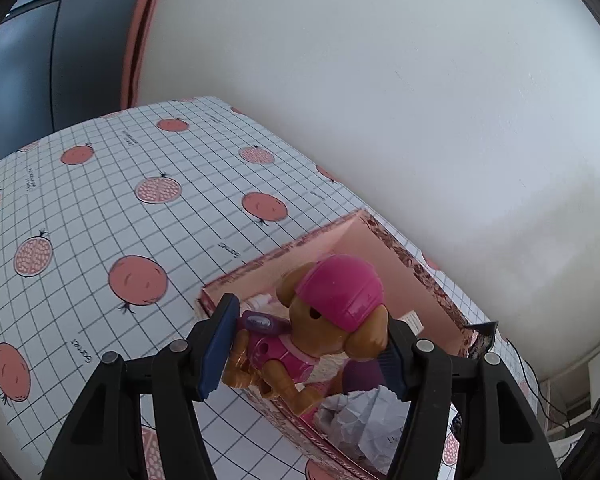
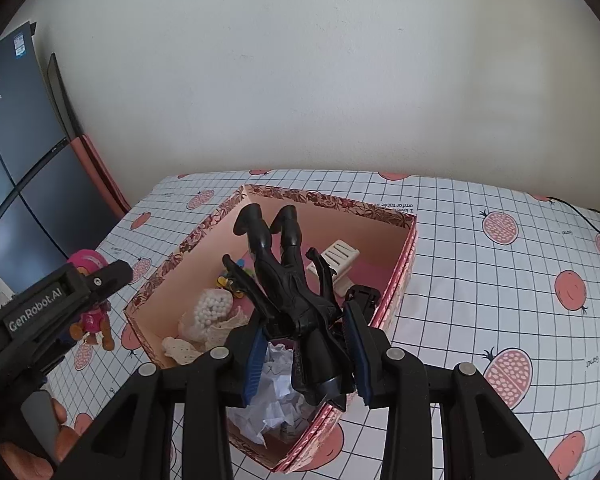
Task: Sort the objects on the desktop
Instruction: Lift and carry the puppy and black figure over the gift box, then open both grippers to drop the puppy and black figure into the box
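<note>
- While both grippers hold toys, the open pink cardboard box with floral rim (image 2: pixel 396 276) sits on the grid-patterned tablecloth (image 2: pixel 480 280).
- Left gripper (image 1: pixel 304 356): clamped on the brown plastic puppy figure with pink cap (image 1: pixel 320 320), over the box's left edge.
- Right gripper (image 2: pixel 306 350): clamped on the black plastic action figure (image 2: pixel 284 280), head-down above the box.
- Inside the box: crumpled white paper (image 2: pixel 272 396), white beads (image 2: pixel 212 308).

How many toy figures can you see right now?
2. The brown plastic puppy figure with the pink cap is in the left gripper; the black action figure is in the right gripper. Box clutter may hide more.
</note>
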`<state>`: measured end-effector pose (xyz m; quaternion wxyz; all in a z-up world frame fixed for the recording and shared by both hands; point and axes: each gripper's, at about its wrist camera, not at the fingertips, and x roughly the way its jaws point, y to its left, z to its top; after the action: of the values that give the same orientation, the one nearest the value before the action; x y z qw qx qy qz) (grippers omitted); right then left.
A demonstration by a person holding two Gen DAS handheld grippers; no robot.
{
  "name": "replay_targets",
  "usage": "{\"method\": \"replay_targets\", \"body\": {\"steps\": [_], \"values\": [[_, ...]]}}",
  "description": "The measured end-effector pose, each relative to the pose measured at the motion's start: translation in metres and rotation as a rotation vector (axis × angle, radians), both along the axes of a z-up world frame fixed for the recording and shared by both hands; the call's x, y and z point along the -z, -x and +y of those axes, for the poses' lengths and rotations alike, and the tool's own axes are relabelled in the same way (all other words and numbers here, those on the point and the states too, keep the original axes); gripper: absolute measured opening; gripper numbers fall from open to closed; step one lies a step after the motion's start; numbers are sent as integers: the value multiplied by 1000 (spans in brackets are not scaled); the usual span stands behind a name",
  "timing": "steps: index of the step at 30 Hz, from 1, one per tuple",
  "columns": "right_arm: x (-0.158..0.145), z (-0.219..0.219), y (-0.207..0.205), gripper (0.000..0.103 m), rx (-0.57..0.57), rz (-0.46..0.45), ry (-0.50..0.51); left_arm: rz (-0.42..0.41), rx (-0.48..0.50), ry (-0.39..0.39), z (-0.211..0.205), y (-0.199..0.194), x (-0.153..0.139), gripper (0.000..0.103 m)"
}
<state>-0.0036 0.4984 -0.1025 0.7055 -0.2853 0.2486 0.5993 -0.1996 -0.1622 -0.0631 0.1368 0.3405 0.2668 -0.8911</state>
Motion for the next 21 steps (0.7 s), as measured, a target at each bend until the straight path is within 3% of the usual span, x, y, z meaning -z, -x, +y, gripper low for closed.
{"method": "replay_targets", "body": {"steps": [13,14,16,21], "values": [[1,2,-1,42,-14,6,12,-28,44,19,13,7,2,65],[2,3,0,44,-17,-3,15,-41,43,21,14,9,4,66],[3,3,1,66,-18,-20,21,-69,52,19,14,11,7,68],[3,2,5,67,-26,-47,14,-89,69,29,19,14,9,69]]}}
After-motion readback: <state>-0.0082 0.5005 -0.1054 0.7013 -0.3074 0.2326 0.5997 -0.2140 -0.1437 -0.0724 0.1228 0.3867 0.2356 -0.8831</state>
